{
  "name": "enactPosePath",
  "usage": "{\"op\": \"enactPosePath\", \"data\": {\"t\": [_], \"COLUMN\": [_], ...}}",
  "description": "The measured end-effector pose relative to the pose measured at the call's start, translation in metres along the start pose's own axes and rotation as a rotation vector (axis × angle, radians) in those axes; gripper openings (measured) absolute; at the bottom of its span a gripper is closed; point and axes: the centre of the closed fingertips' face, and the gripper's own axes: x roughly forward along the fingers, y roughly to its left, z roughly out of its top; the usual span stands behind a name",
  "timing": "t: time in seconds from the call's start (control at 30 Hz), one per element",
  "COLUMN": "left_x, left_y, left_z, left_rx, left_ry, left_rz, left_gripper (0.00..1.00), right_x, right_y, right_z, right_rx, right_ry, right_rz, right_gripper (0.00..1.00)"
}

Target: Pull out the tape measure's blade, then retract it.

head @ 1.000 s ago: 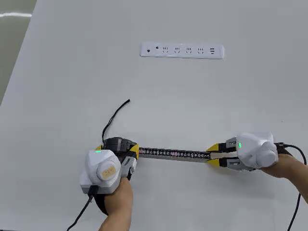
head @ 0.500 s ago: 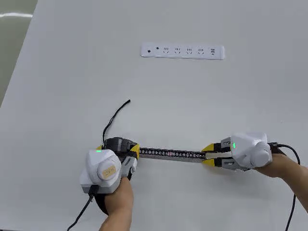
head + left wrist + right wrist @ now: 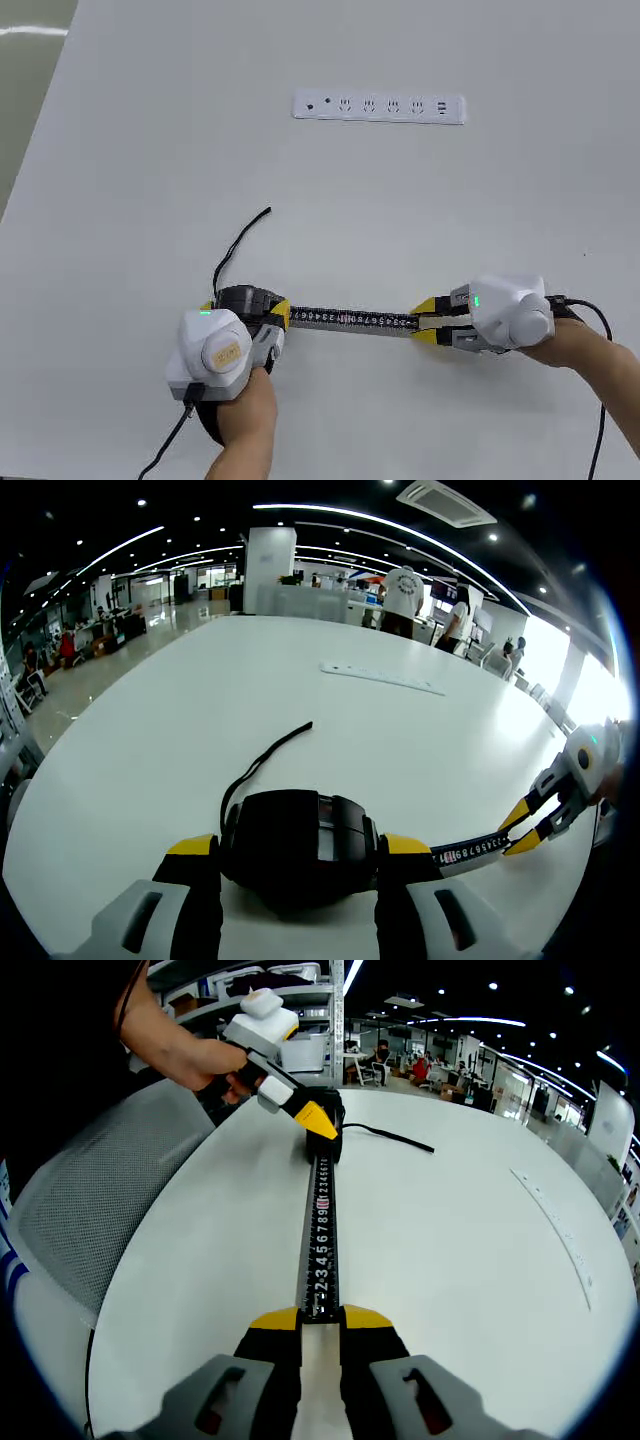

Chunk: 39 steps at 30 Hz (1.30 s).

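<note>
Between the yellow tips of my right tool (image 3: 425, 320) the end of the blade (image 3: 350, 319) sits pinched. My left tool (image 3: 243, 310) is clamped around the tape measure case (image 3: 300, 842), which rests on the surface (image 3: 450, 200). Over the last second my right tool has come in toward the case and the exposed blade has shortened, so I judge the retract is under way. The power strip (image 3: 380, 105) lies well apart, the black strap (image 3: 240, 245) trails off behind the case, and open surface runs all round.
</note>
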Motion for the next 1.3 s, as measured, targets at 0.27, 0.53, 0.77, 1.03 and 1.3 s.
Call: {"op": "enactPosePath", "data": {"t": [0.27,0.53,0.77,1.03,1.3], "left_x": [0.000,0.001,0.001,0.000,0.000], "left_y": [0.000,0.000,0.000,0.000,0.000], "left_z": [0.000,-0.001,0.000,0.000,-0.001], "left_rx": [0.008,0.010,0.011,0.008,0.005], "left_ry": [0.007,0.009,0.007,0.008,0.009], "left_rz": [-0.002,-0.006,-0.006,-0.008,-0.011], "left_gripper": [0.58,0.58,0.58,0.58,0.58], "right_x": [0.004,0.010,0.015,0.021,0.026], "right_y": [-0.001,-0.002,-0.003,-0.003,-0.003], "right_z": [0.003,0.008,0.014,0.020,0.025], "right_rx": [0.000,-0.004,-0.005,-0.009,-0.010], "right_ry": [-0.002,-0.009,-0.016,-0.022,-0.027], "right_rz": [0.002,0.008,0.009,0.009,0.009], "right_gripper": [0.13,0.13,0.13,0.13,0.13]}}
